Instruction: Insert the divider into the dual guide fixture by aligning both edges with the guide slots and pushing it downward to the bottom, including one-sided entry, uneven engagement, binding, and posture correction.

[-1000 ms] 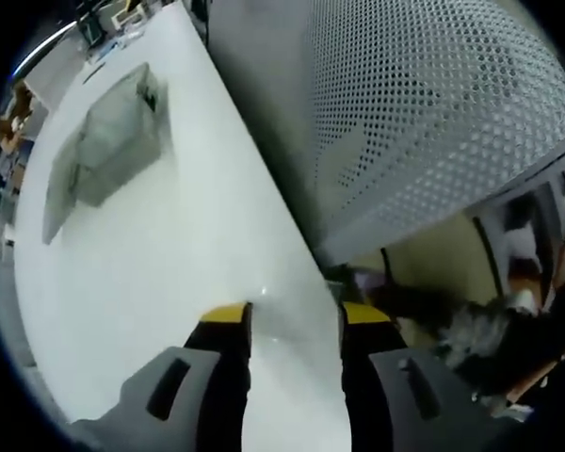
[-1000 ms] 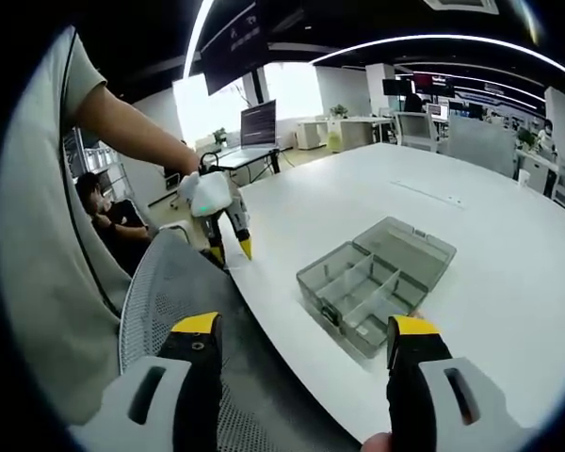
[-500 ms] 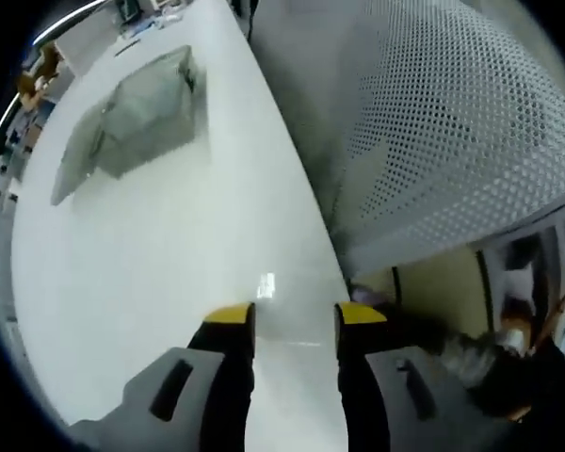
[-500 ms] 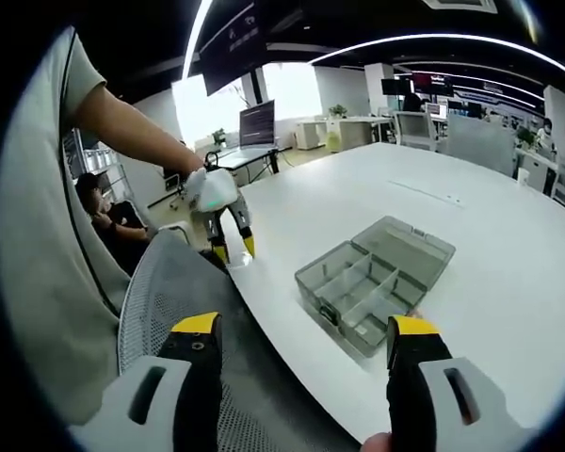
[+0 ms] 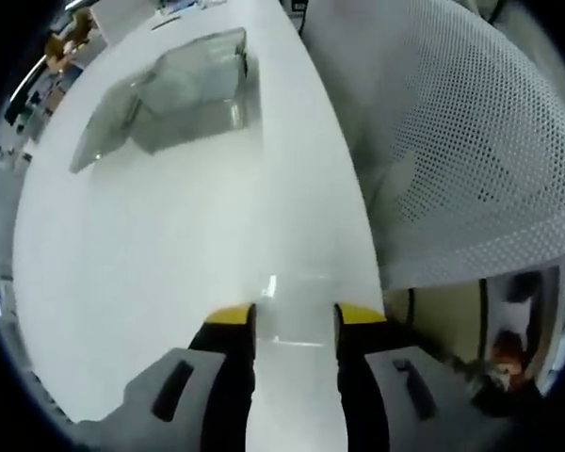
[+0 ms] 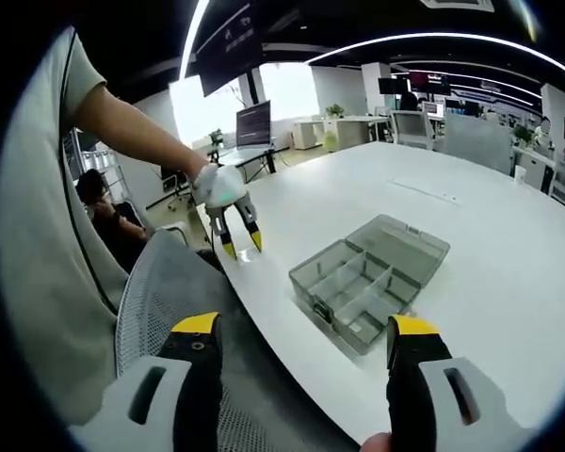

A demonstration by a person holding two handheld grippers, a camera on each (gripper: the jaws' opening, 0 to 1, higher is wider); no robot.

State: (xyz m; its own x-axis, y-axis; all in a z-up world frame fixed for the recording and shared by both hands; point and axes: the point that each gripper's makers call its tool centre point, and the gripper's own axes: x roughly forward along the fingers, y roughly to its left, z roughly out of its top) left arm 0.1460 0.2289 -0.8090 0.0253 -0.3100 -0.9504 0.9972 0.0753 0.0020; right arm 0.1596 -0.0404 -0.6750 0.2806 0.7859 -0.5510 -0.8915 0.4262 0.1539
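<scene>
A clear grey compartment box (image 6: pixel 367 282) with its lid folded open lies on the white table (image 6: pixel 508 282); thin dividers stand inside it. It also appears far ahead in the left gripper view as the box (image 5: pixel 179 94). My left gripper (image 5: pixel 295 315) is open, its yellow tips just above the table's near edge. A faint pale patch with a glint (image 5: pixel 269 285) lies between them; I cannot tell whether it is a clear piece or a reflection. The left gripper (image 6: pixel 242 246) hangs tips-down left of the box. My right gripper (image 6: pixel 304 326) is open and holds nothing, short of the table.
A grey mesh chair back (image 5: pixel 471 141) stands against the table edge, also seen as the chair (image 6: pixel 169 292) under my right gripper. The person's sleeve (image 6: pixel 38 235) takes up the left side. Another person (image 6: pixel 99 193) sits behind. Desks and monitors stand far off.
My left gripper has swung from beside the chair to over the table edge, tilting toward the box. The right gripper and the box have stayed put.
</scene>
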